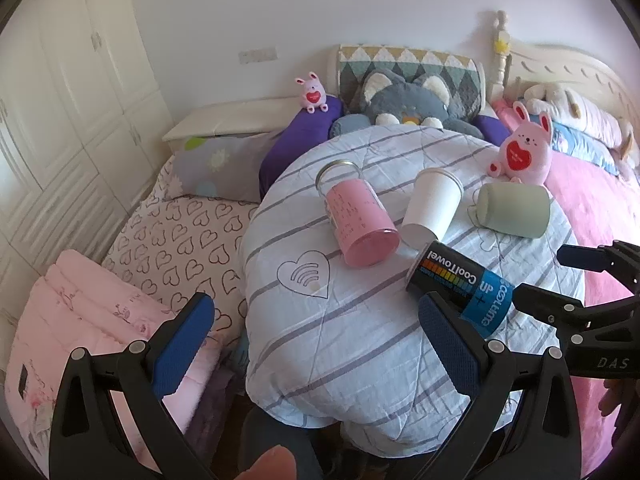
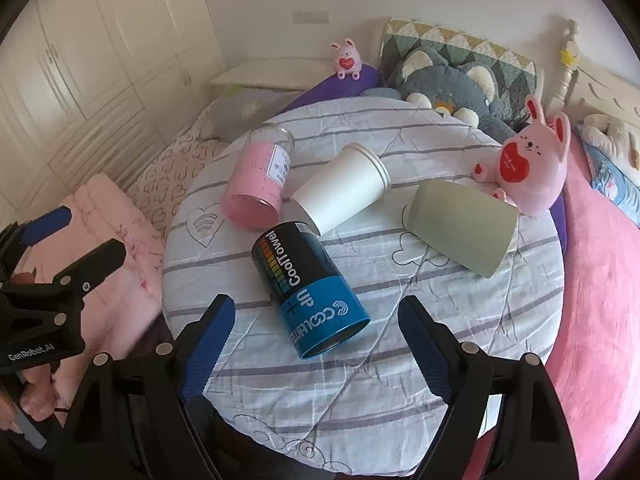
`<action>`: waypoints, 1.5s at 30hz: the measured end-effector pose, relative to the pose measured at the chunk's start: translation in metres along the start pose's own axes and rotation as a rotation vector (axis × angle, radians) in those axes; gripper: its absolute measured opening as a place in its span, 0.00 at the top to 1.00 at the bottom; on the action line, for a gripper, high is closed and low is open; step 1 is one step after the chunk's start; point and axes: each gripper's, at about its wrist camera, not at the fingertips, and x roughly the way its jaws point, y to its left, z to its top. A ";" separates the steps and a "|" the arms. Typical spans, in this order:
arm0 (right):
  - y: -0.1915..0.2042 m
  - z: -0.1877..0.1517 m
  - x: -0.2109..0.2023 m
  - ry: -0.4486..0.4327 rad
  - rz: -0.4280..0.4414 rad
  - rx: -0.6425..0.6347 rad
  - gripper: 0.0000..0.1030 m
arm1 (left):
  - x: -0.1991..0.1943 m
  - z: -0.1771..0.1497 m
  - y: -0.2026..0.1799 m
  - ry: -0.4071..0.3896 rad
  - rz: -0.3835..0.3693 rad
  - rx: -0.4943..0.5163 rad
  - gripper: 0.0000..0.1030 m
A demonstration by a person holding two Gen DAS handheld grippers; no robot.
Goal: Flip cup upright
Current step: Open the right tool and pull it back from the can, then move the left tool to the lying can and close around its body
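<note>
Several cups lie on their sides on a round table under a striped cloth [image 2: 460, 320]: a pink glass cup [image 2: 256, 182], a white paper cup [image 2: 344, 188], a grey-green mug [image 2: 460, 228] and a black-and-blue CoolTowel canister [image 2: 312, 292]. They also show in the left wrist view: pink cup [image 1: 360, 216], white cup [image 1: 432, 204], mug [image 1: 514, 208], canister [image 1: 460, 284]. My right gripper [image 2: 316, 348] is open, just short of the canister's blue end. My left gripper [image 1: 316, 340] is open and empty at the table's near left edge.
A large pink bunny toy [image 2: 528, 168] sits at the table's far right. A grey plush cat [image 1: 404, 100], a small bunny [image 1: 314, 92] and pillows line the bed behind. A folded pink quilt [image 1: 80, 320] lies left; a white wardrobe [image 1: 60, 80] stands beyond.
</note>
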 end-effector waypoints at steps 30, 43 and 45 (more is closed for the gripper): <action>0.021 -0.055 -0.067 -0.209 -0.089 0.141 0.18 | -0.019 -0.023 -0.009 -0.053 -0.091 0.132 0.00; 0.006 -0.071 -0.078 -0.221 -0.087 0.206 0.18 | -0.019 -0.025 -0.034 -0.122 -0.198 0.346 0.00; 0.002 -0.073 -0.079 -0.222 -0.094 0.221 0.18 | -0.017 -0.024 -0.039 -0.146 -0.234 0.427 0.00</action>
